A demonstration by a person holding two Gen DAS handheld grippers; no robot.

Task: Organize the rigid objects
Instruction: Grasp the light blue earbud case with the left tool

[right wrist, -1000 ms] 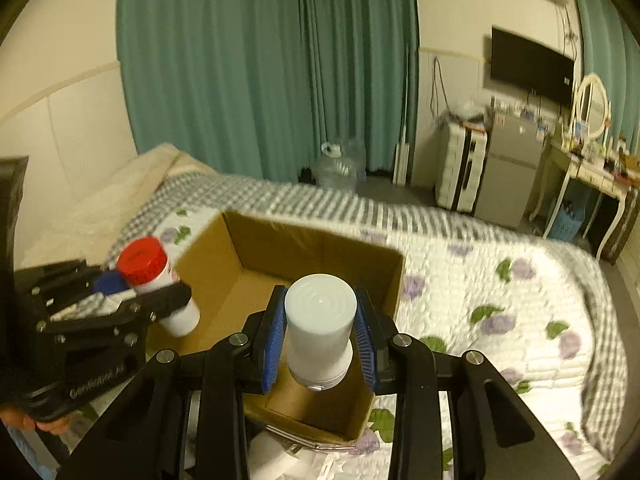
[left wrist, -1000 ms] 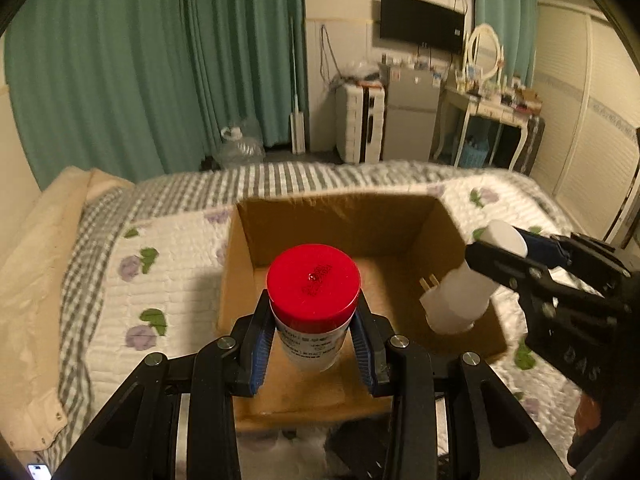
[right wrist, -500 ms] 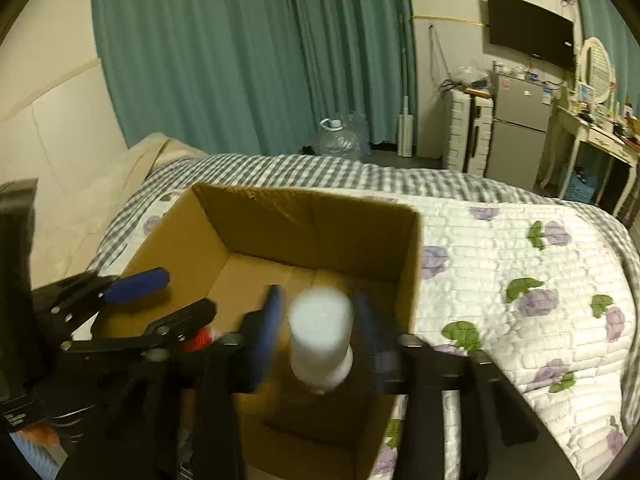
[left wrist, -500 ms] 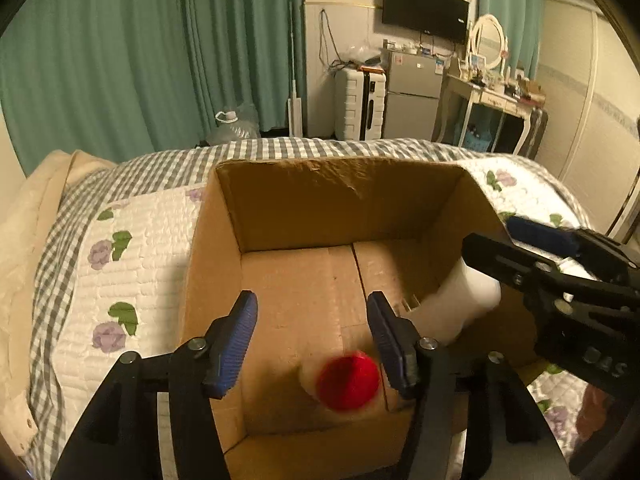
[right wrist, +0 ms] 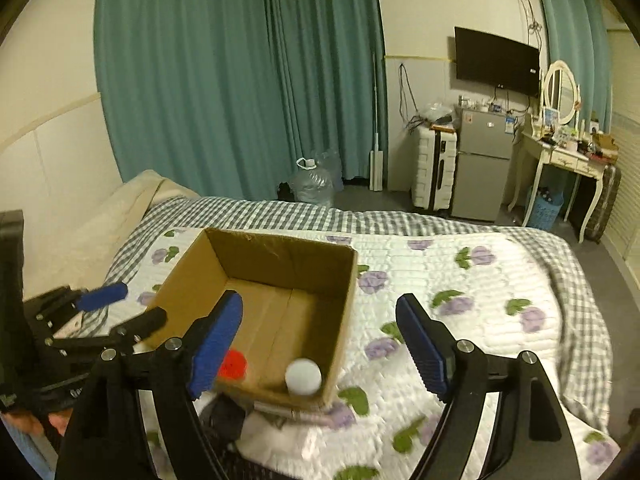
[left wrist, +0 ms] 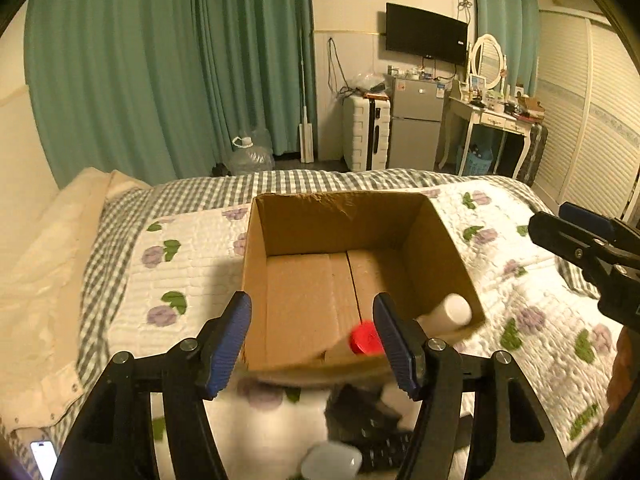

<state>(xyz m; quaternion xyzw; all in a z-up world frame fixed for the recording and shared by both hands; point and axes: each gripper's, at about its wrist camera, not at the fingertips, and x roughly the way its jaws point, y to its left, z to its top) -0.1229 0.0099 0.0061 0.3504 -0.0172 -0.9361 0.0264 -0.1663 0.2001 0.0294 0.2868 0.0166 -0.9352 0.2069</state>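
Left wrist view: the left gripper (left wrist: 312, 332) is hovering over the near edge of the cardboard box (left wrist: 340, 224), its blue-padded jaws standing wide apart and gripping nothing. The box is sitting on the floral quilt (left wrist: 188, 240) of a bed. Inside it, the red-capped jar (left wrist: 365, 343) is lying by the near wall, close to the right-hand pad, and the white bottle (left wrist: 450, 312) is lying in the near right corner. The right gripper (left wrist: 576, 232) is entering from the right edge, over the quilt and outside the box.

Right wrist view: the right gripper (right wrist: 320, 344) is hanging above the box's (right wrist: 280, 256) right wall, its jaws likewise spread and holding nothing. The white bottle (right wrist: 303, 376) is resting against the near right corner; the red-capped jar (right wrist: 234, 364) is showing partly behind the left pad. The left gripper (right wrist: 116, 308) is reaching in at the left, jaws parted.
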